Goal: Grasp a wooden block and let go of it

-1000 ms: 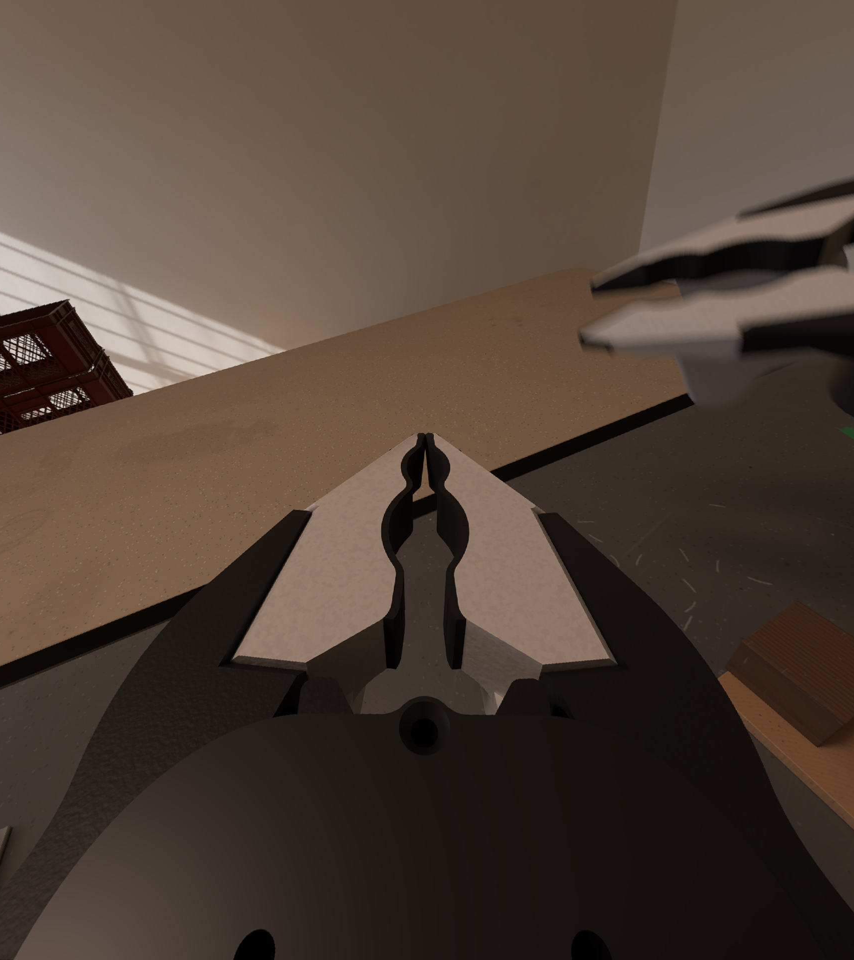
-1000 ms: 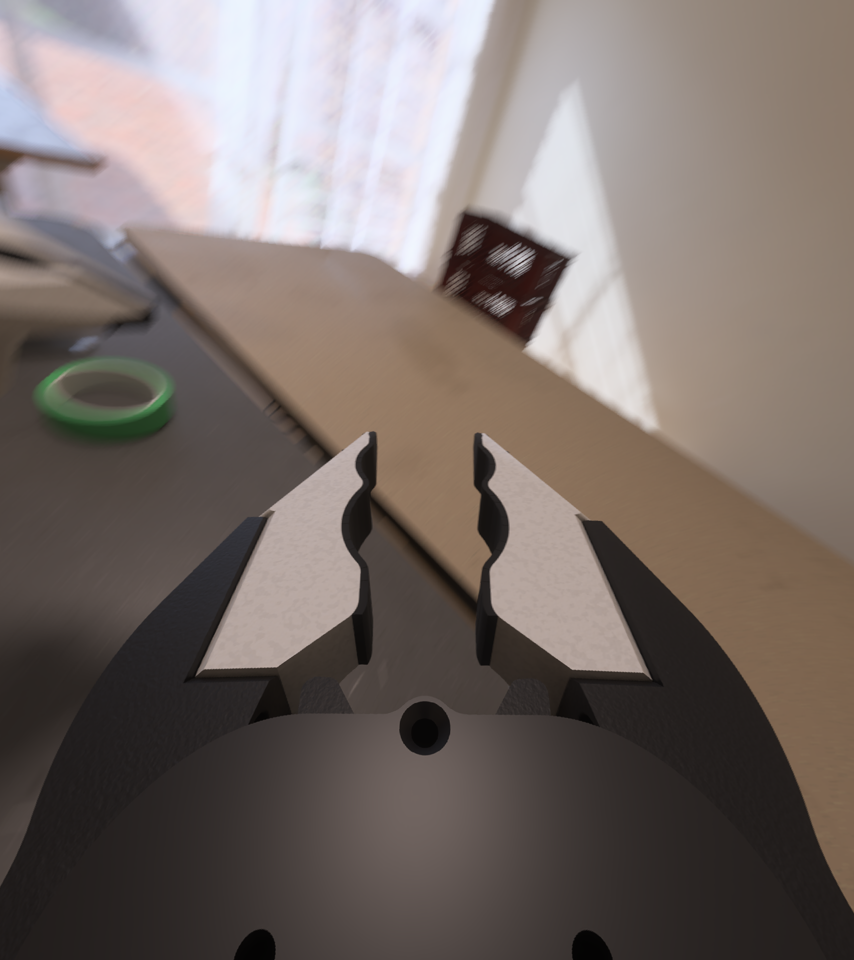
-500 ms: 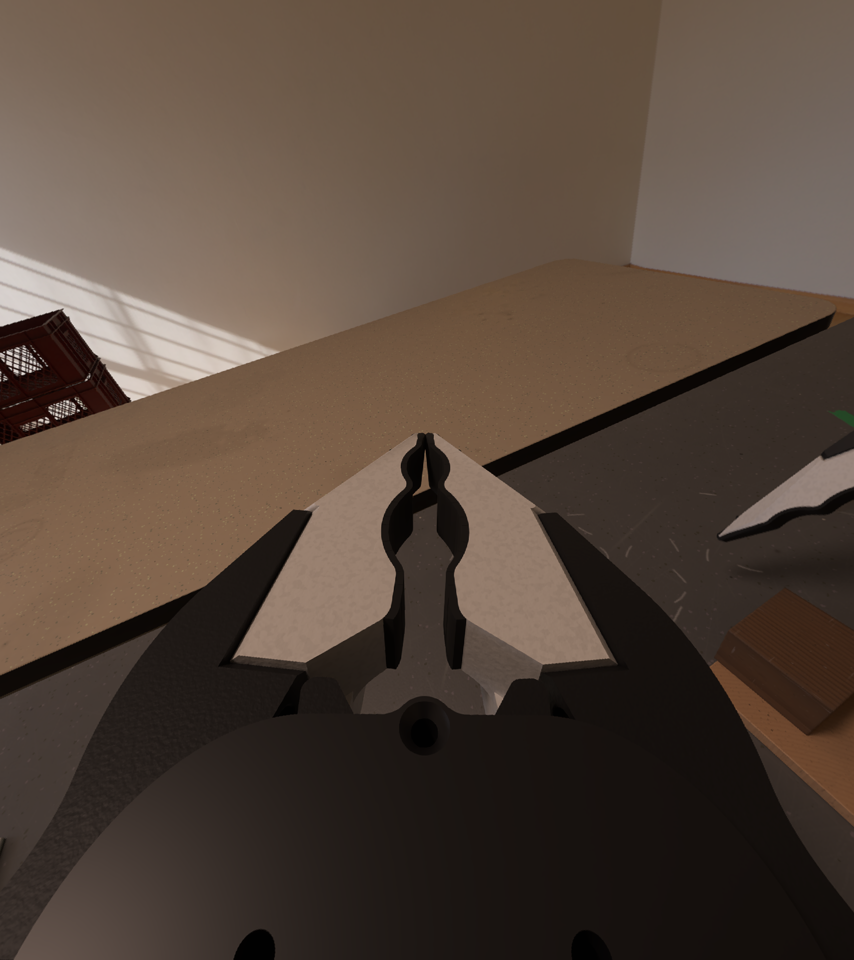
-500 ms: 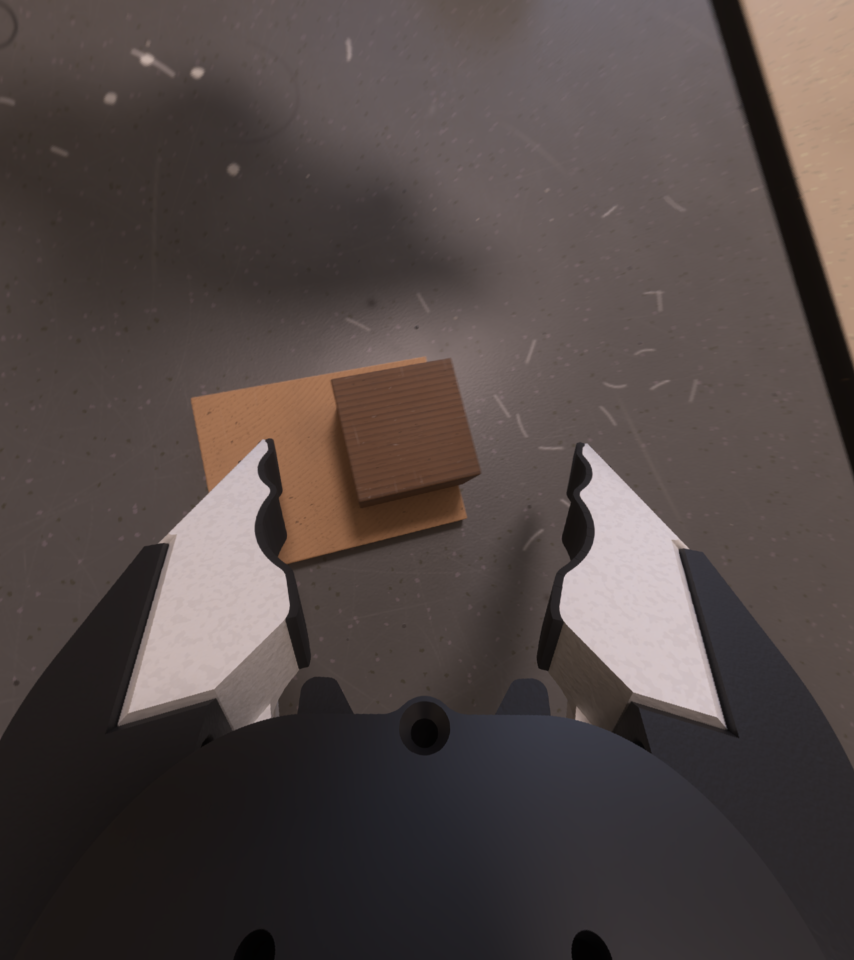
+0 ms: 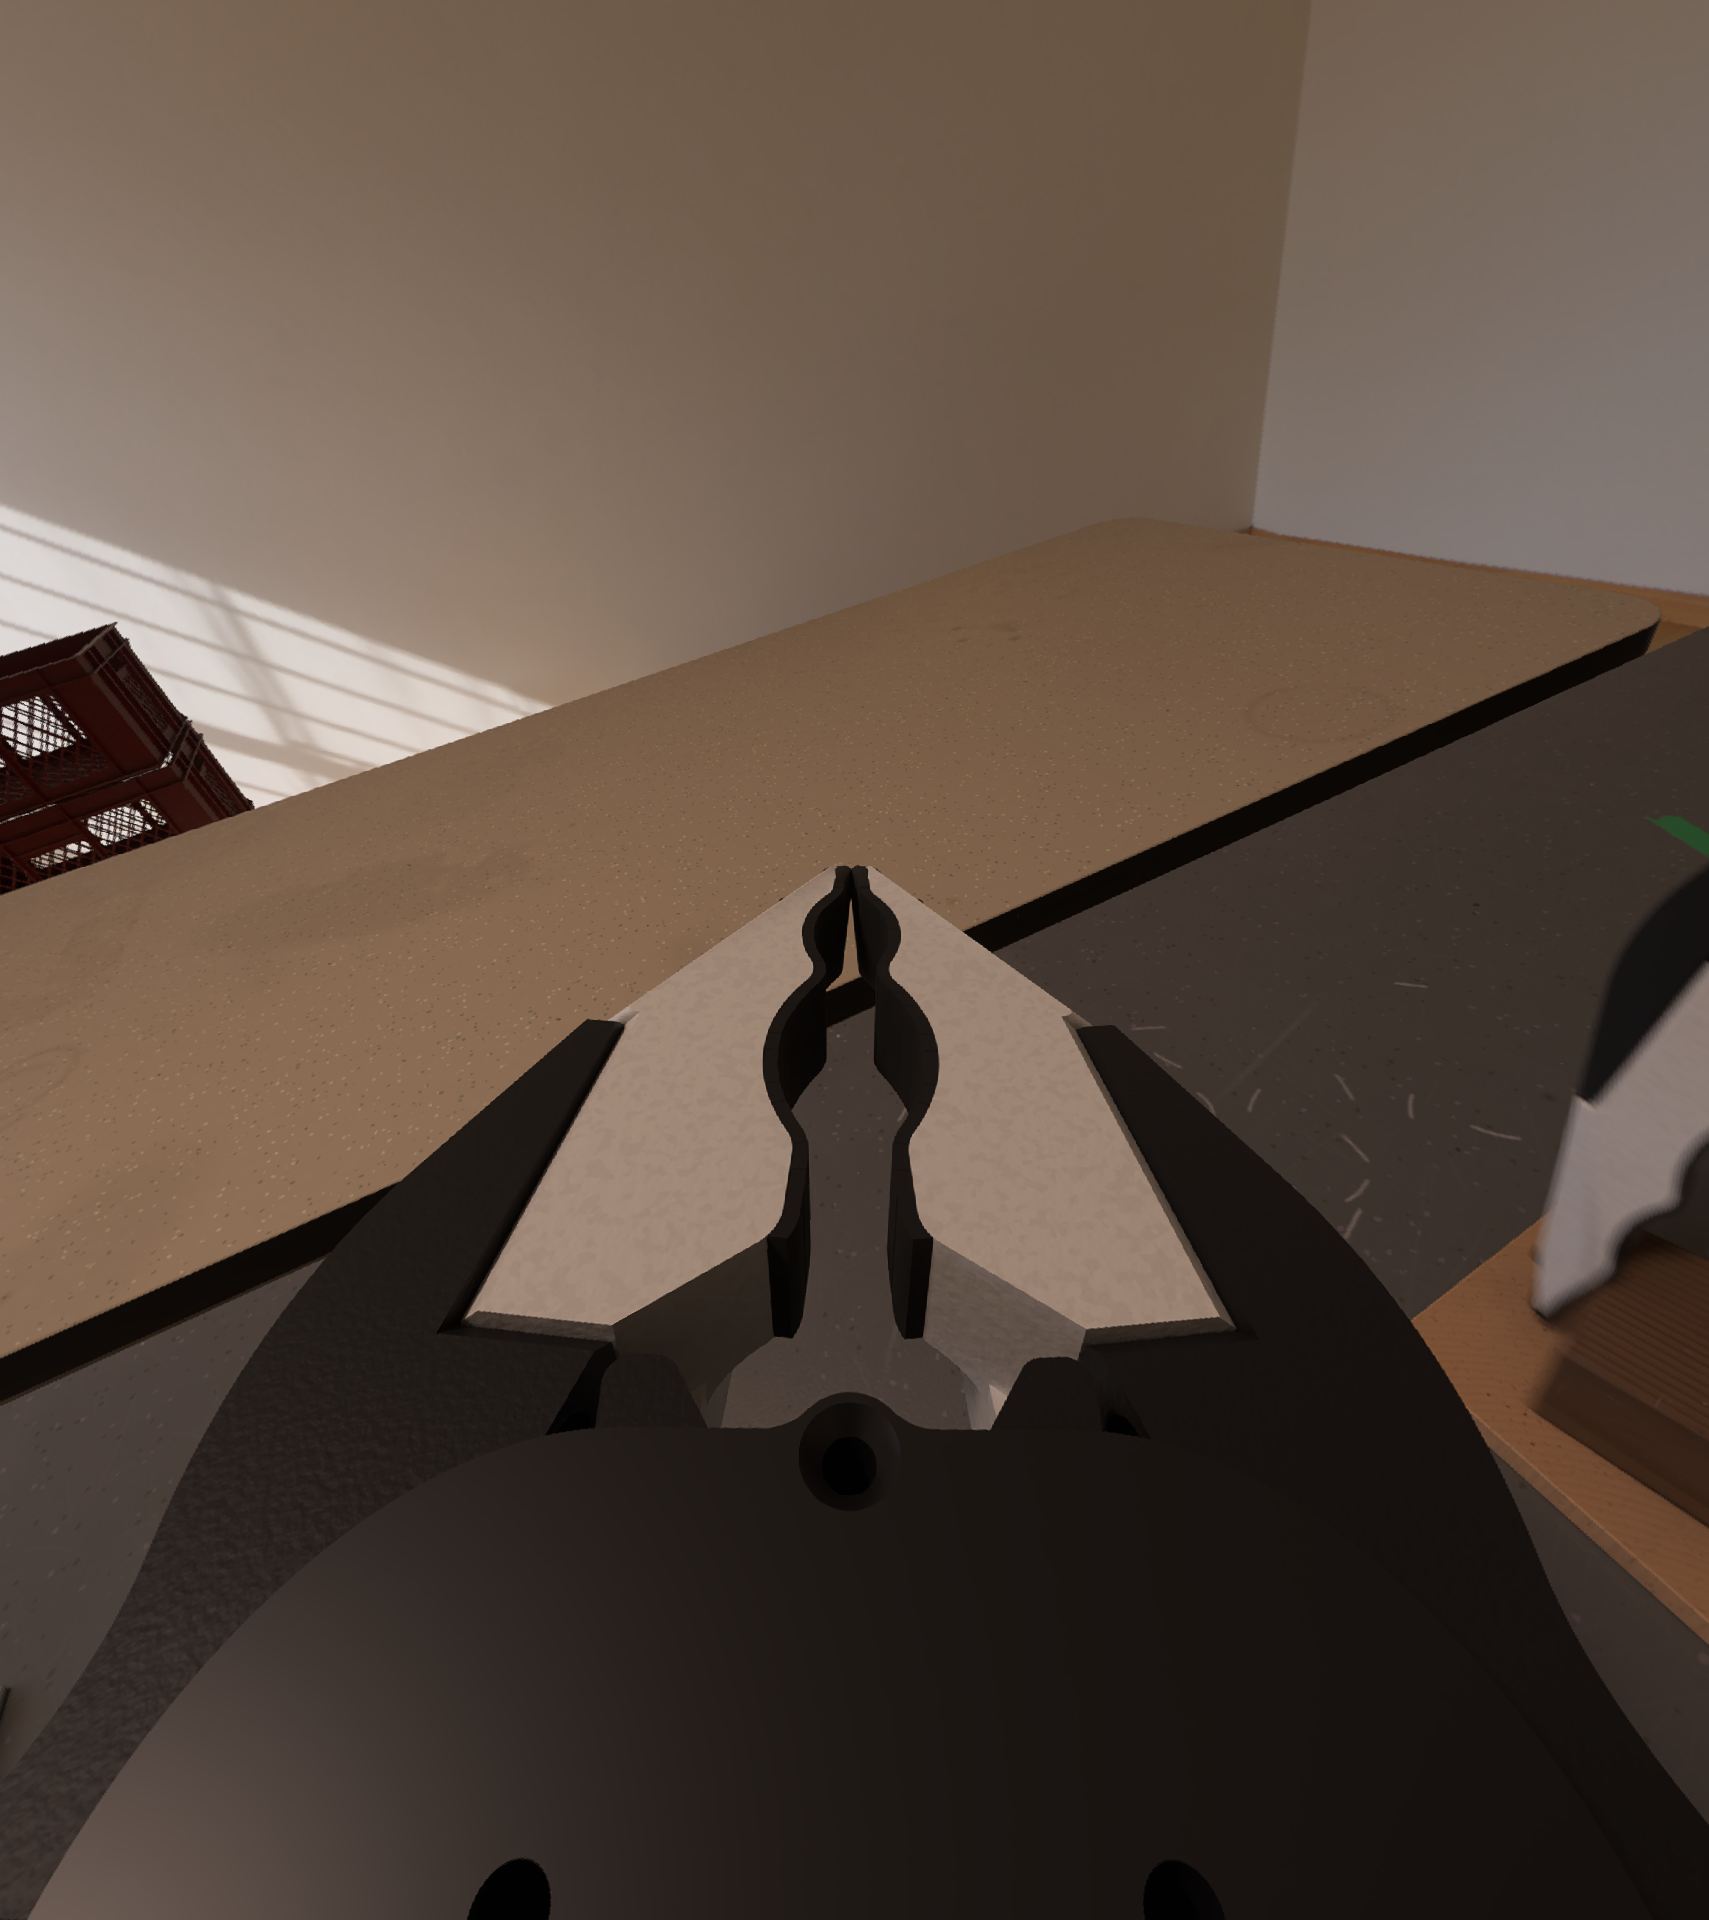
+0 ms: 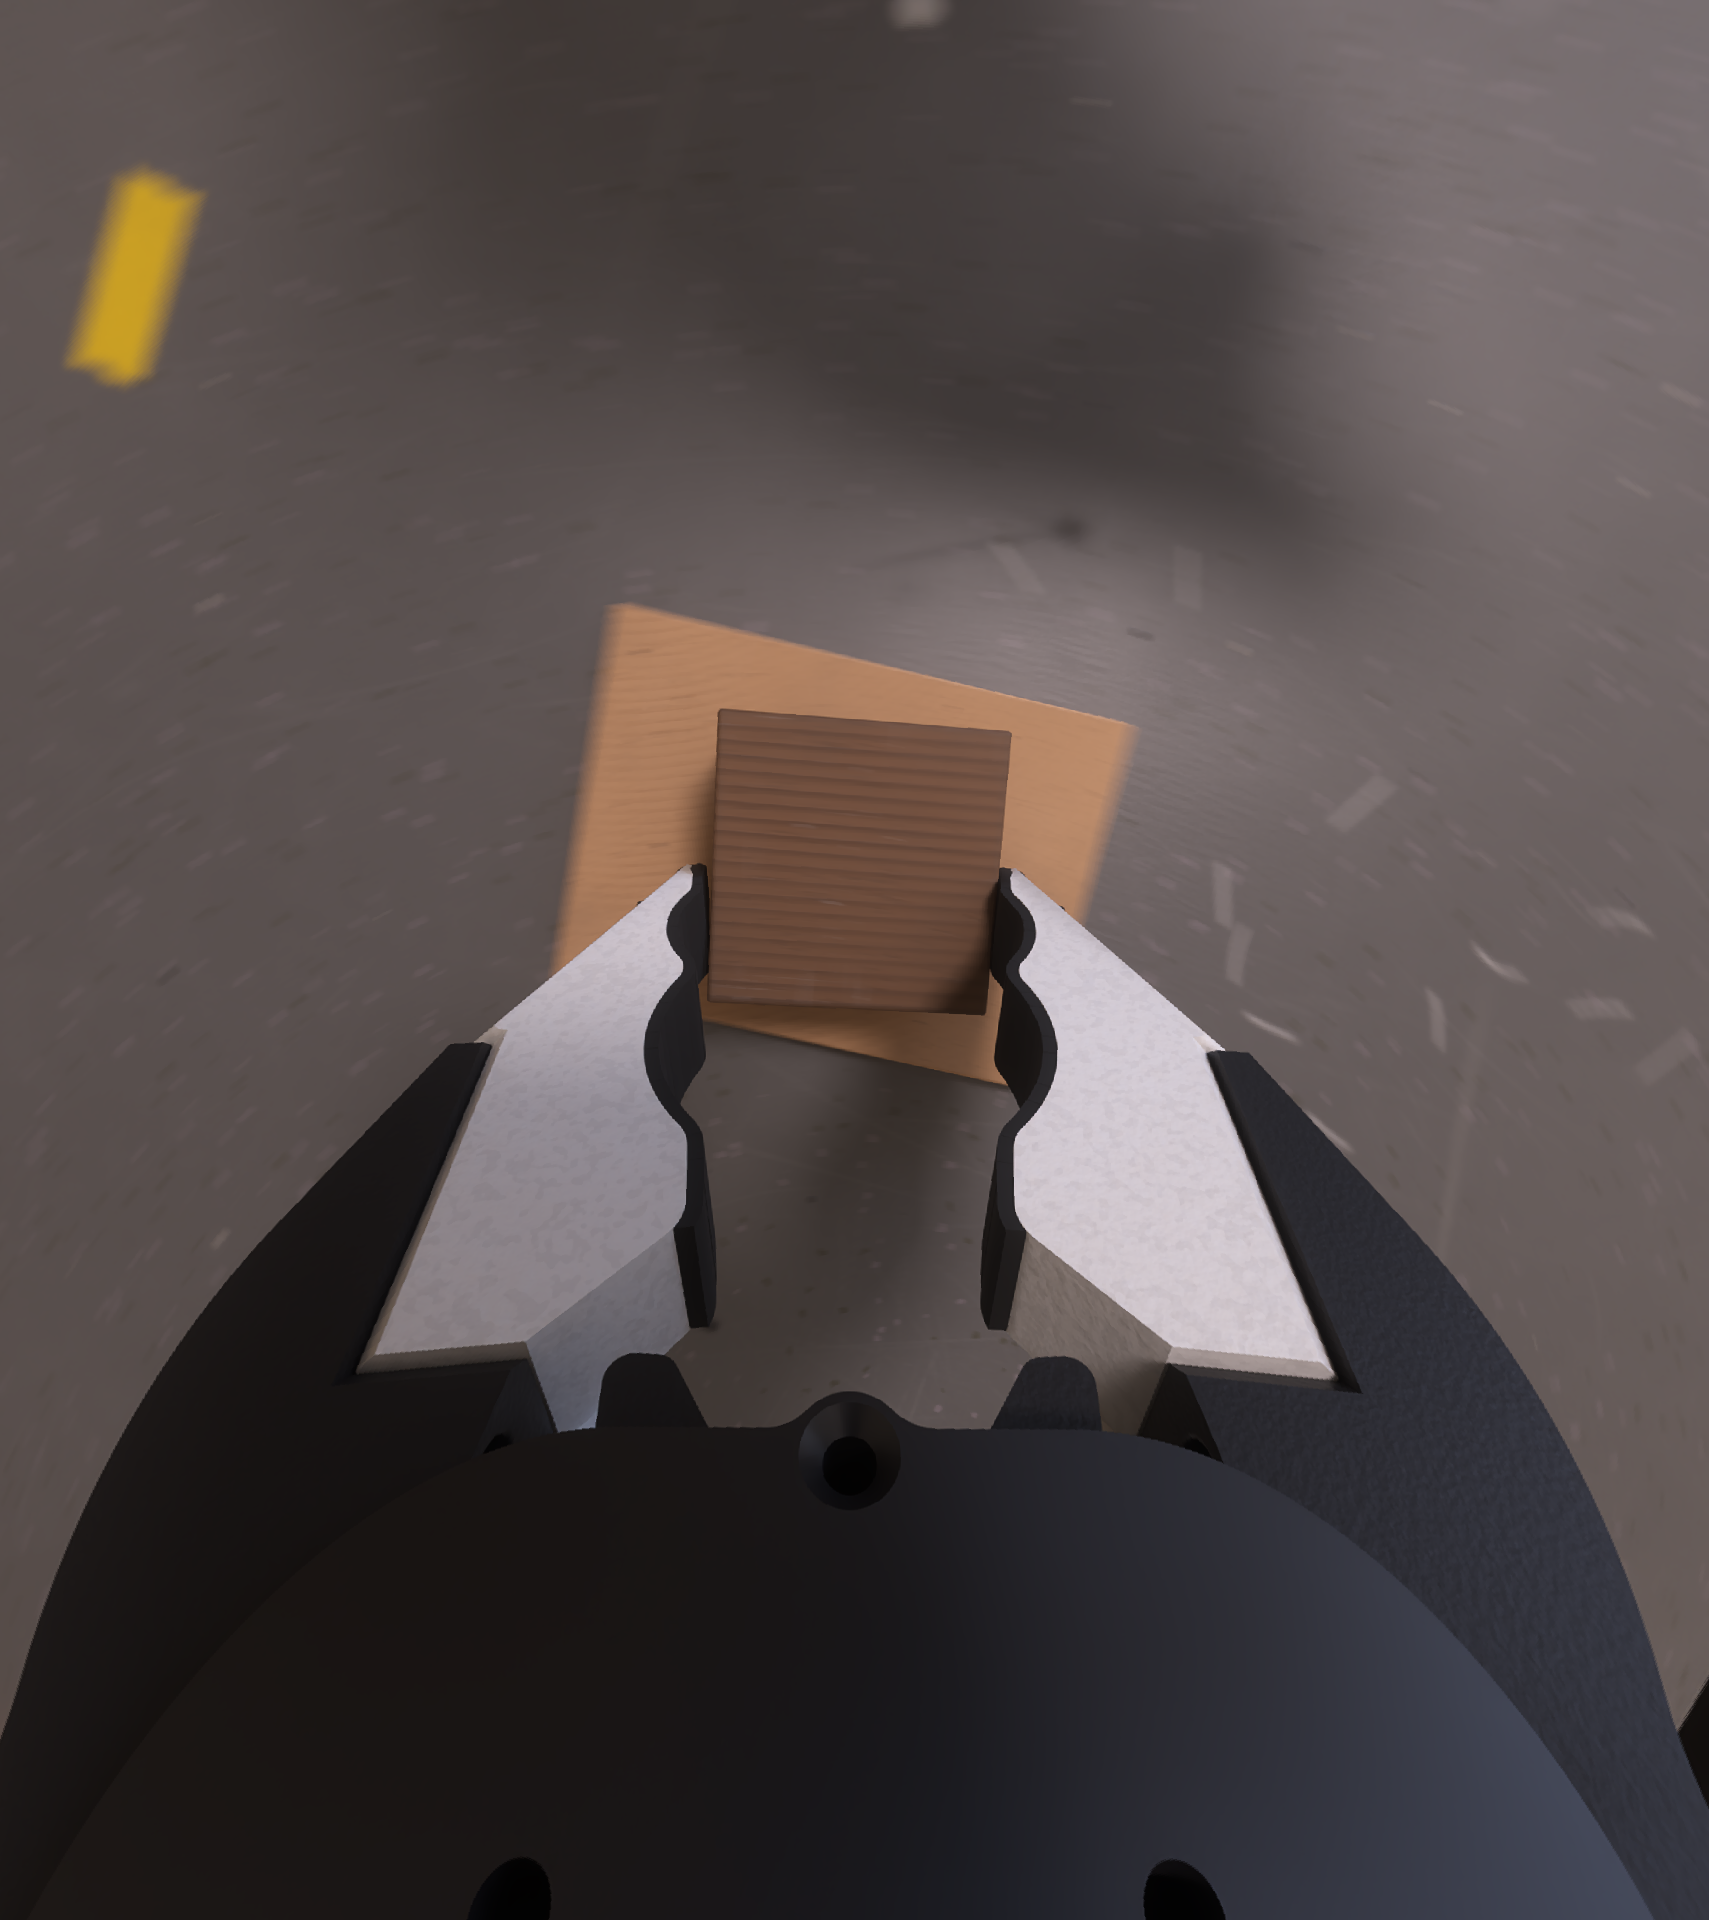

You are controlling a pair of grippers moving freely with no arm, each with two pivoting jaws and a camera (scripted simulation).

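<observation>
A dark brown wooden block (image 6: 860, 862) is between the fingertips of my right gripper (image 6: 850, 878), which is shut on its two sides. The block is turned a little against the light tan board (image 6: 1058, 790) below it. In the left wrist view the block (image 5: 1681, 1392) shows at the right edge over the board (image 5: 1494, 1351), with one finger (image 5: 1639, 1174) of the right gripper coming down on it. My left gripper (image 5: 850, 873) is shut and empty, to the left of the block, above the dark mat (image 5: 1349, 935).
A tan tabletop (image 5: 621, 883) runs along the far side of the dark mat. A red-brown crate (image 5: 50, 769) stands at the far left by the wall. A yellow strip (image 6: 135, 275) and a green strip (image 5: 1686, 831) lie on the mat.
My right gripper swung down over the mat, came onto the block and closed on its sides. The block has turned against the board. My left gripper has stayed shut and barely moved.
</observation>
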